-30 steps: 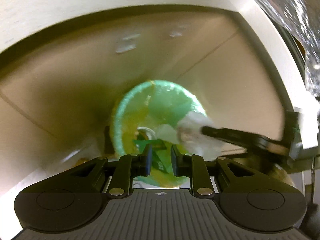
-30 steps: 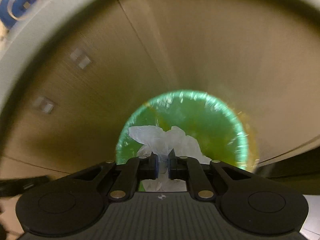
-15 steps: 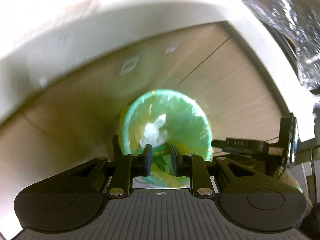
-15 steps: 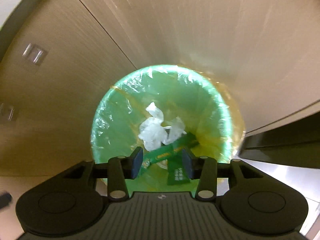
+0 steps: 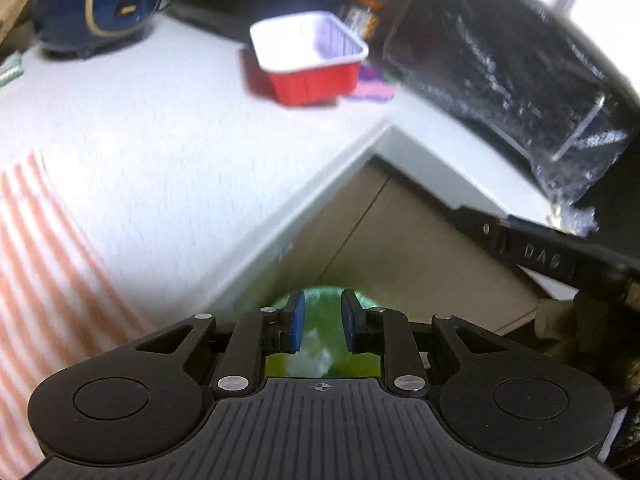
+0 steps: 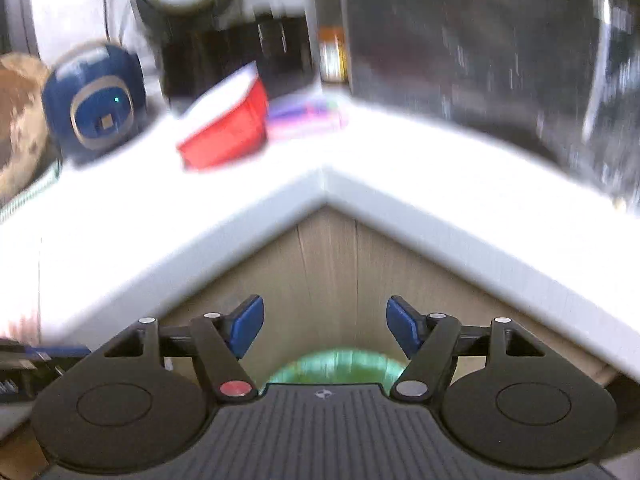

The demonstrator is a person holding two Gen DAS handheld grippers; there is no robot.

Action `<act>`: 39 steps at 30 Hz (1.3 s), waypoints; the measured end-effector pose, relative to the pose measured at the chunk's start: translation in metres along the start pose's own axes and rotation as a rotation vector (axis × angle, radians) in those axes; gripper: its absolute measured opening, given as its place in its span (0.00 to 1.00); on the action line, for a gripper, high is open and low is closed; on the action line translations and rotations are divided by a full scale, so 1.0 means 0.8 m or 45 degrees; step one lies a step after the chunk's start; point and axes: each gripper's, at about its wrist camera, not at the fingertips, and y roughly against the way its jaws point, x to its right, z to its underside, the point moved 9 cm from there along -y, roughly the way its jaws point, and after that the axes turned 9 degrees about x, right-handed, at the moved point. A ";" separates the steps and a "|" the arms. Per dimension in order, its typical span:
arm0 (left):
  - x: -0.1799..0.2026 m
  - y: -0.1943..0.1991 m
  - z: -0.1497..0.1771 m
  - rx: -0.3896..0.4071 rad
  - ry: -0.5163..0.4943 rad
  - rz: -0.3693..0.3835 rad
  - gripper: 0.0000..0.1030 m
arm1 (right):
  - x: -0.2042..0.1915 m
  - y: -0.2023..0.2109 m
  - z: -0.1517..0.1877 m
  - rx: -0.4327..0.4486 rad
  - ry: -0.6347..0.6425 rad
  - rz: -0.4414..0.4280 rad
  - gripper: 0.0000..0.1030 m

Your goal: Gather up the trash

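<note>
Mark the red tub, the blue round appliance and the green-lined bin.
red tub (image 5: 316, 82), left wrist view, on its red side wall
blue round appliance (image 5: 100, 4), left wrist view, on its front face
green-lined bin (image 6: 336, 366), right wrist view, on its visible rim

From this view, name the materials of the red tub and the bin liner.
Red tub: seemingly thin moulded plastic, glossy red outside, white inside, with ribbed walls and a rolled rim. Bin liner: apparently thin translucent green plastic film, shiny; motion blur leaves the finer detail open.
</note>
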 end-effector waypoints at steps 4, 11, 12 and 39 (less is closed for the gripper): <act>-0.044 0.013 -0.037 0.101 0.068 0.012 0.22 | -0.033 -0.007 -0.040 0.043 0.054 -0.012 0.69; -0.177 0.028 -0.078 0.275 0.327 -0.127 0.22 | -0.077 -0.028 -0.080 0.094 0.107 0.055 0.69; -0.188 0.027 -0.080 0.281 0.352 -0.137 0.22 | -0.080 -0.031 -0.081 0.094 0.110 0.070 0.69; -0.131 -0.009 -0.114 0.320 0.436 -0.087 0.22 | -0.142 -0.172 -0.081 -0.146 0.092 -0.373 0.11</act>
